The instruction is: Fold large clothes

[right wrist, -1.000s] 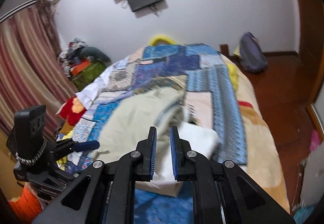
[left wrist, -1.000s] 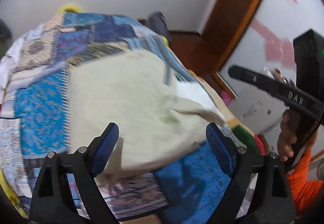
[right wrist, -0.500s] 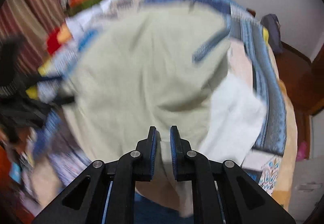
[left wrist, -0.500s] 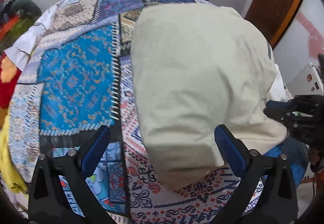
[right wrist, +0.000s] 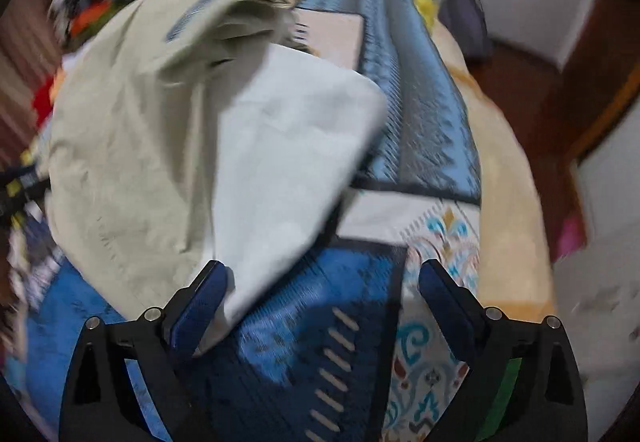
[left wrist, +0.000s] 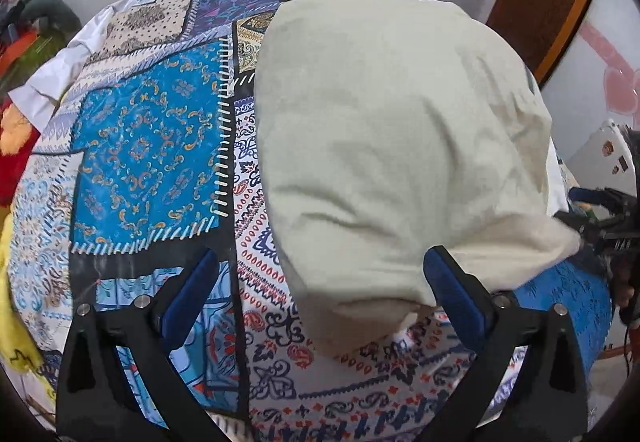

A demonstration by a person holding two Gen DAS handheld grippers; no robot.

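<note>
Lying on bedspread (left wrist: pixel 152 146), cream garment (left wrist: pixel 392 146), jaws opening.

matt cream cloth garment (left wrist: pixel 400 162), printed quilt (left wrist: pixel 148 146)

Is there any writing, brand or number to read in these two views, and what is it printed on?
Nothing reads for certain.
White marks on the right gripper at the edge of the left wrist view: too small and blurred to read.
Small stickers on the white box behind it: no legible text.
The patchwork bedspread shows only patterns, no words.
The beige garment and white cloth: no label in view.
</note>
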